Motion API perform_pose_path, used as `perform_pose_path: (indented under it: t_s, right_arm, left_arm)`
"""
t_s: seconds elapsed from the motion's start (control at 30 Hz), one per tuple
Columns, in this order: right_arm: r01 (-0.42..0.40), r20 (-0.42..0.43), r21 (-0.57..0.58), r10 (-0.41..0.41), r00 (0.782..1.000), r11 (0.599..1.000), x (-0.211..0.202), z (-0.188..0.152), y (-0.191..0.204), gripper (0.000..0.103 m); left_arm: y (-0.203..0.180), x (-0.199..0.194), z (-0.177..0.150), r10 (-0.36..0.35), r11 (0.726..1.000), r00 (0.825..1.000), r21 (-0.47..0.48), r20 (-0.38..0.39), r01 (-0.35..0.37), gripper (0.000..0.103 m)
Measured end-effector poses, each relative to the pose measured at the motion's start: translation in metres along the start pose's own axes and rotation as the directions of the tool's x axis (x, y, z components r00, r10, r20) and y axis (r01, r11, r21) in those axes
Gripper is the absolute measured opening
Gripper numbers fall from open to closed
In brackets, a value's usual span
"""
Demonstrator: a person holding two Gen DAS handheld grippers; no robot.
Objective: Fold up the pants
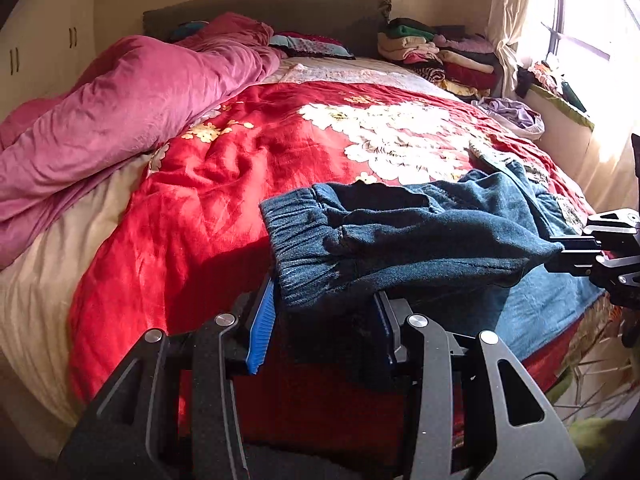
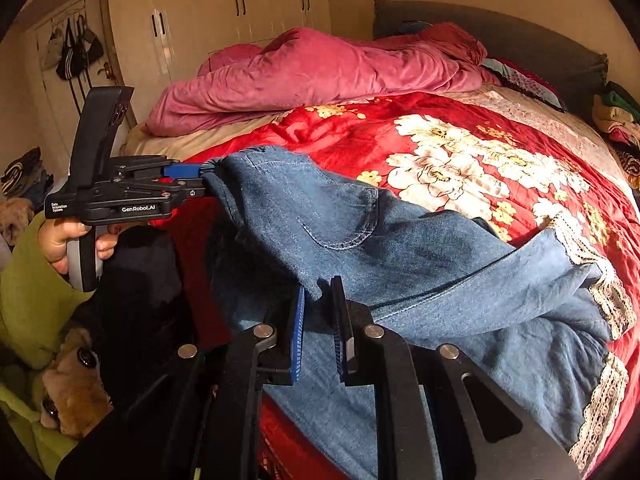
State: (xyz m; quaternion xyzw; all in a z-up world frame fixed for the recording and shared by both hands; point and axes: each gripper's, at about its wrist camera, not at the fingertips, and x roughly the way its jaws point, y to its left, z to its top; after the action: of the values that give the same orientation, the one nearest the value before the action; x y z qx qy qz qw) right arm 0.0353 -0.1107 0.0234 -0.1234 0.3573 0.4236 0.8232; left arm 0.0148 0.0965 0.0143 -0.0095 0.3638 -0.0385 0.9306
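Blue denim pants [image 1: 440, 232] with an elastic waistband hang lifted between my two grippers over the near end of the bed. My left gripper [image 1: 324, 294] is shut on a bunched part of the waistband. The right wrist view shows it from the side [image 2: 202, 180], clamped on the pants' corner and held by a hand [image 2: 60, 240]. My right gripper [image 2: 319, 292] is shut on a thin fold at the other end of the pants [image 2: 400, 248]; it shows at the right edge of the left wrist view [image 1: 554, 250]. The lace-trimmed legs [image 2: 608, 300] trail on the blanket.
A red floral blanket [image 1: 260, 160] covers the bed. A pink duvet [image 1: 120, 100] is heaped along its left side. Folded clothes [image 1: 440, 52] are stacked by the headboard near the window. Wardrobe doors [image 2: 240, 8] stand behind the bed. A green sleeve [image 2: 32, 300] is at lower left.
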Motion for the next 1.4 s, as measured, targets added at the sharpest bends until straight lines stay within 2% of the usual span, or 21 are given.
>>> perform_pose_path:
  t_s: [0.17, 0.37, 0.43, 0.6, 0.73, 0.83, 0.93, 1.07, 1.1, 1.17, 1.23, 1.3, 1.33, 1.4]
  right_arm:
    - [-0.026, -0.04, -0.006, 0.026, 0.999, 1.0, 0.004, -0.014, 0.012, 0.012]
    - [-0.036, -0.103, -0.007, 0.035, 0.994, 0.999, 0.023, -0.029, 0.022, 0.012]
    - [-0.042, -0.112, 0.003, 0.042, 0.993, 0.999, 0.028, -0.031, 0.022, 0.012]
    - [-0.067, -0.107, 0.007, 0.067, 0.992, 0.998, 0.03, -0.032, 0.024, 0.012]
    - [-0.121, -0.125, 0.003, 0.121, 0.985, 0.993, 0.036, -0.033, 0.03, 0.012]
    - [-0.116, -0.142, 0.013, 0.116, 0.983, 0.993, 0.042, -0.036, 0.03, 0.012]
    - [-0.123, -0.151, 0.022, 0.125, 0.981, 0.992, 0.045, -0.037, 0.031, 0.012]
    - [-0.128, -0.165, 0.023, 0.13, 0.978, 0.991, 0.047, -0.039, 0.034, 0.012]
    - [-0.13, -0.164, 0.026, 0.132, 0.978, 0.991, 0.045, -0.039, 0.035, 0.012]
    - [-0.132, -0.152, 0.032, 0.135, 0.979, 0.991, 0.04, -0.039, 0.034, 0.012]
    - [-0.112, -0.126, 0.036, 0.116, 0.985, 0.993, 0.028, -0.036, 0.031, 0.012]
    - [-0.093, -0.083, 0.05, 0.097, 0.992, 0.994, 0.015, -0.031, 0.025, 0.014]
    - [-0.075, -0.056, 0.06, 0.078, 0.995, 0.995, 0.009, -0.028, 0.02, 0.016]
    - [-0.041, -0.022, 0.074, 0.043, 0.999, 0.996, 0.004, -0.02, 0.013, 0.029]
  left_arm:
    - [-0.001, 0.004, -0.011, 0.016, 1.0, 0.999, 0.003, -0.046, -0.016, 0.036]
    - [0.008, 0.009, -0.018, 0.02, 0.999, 0.996, -0.027, -0.087, -0.023, 0.047]
    - [0.012, 0.008, -0.02, 0.034, 0.999, 0.995, -0.032, -0.097, -0.037, 0.056]
    - [0.026, -0.003, -0.028, 0.041, 0.997, 0.993, -0.067, -0.112, -0.048, 0.059]
    - [0.033, -0.016, -0.034, 0.064, 0.993, 0.993, -0.093, -0.102, -0.073, 0.059]
    - [0.031, -0.031, -0.027, 0.053, 0.993, 0.997, -0.105, -0.06, -0.06, 0.059]
    - [0.014, -0.041, -0.01, 0.018, 0.997, 1.0, -0.072, -0.011, -0.019, 0.059]
    - [-0.016, -0.023, 0.014, -0.046, 0.999, 0.999, -0.024, -0.019, 0.045, 0.059]
    - [-0.024, -0.013, 0.017, -0.056, 0.998, 0.998, -0.003, -0.033, 0.056, 0.059]
    - [-0.033, 0.007, 0.015, -0.025, 0.999, 0.997, 0.025, -0.077, 0.027, 0.059]
    - [-0.037, 0.023, 0.004, 0.018, 0.998, 0.993, 0.054, -0.119, -0.012, 0.059]
    - [-0.036, 0.027, -0.009, 0.03, 0.998, 0.991, 0.052, -0.132, -0.023, 0.06]
    - [-0.036, 0.027, -0.013, 0.031, 0.998, 0.991, 0.052, -0.131, -0.024, 0.062]
    - [-0.033, 0.023, -0.02, 0.028, 0.999, 0.991, 0.044, -0.134, -0.022, 0.064]
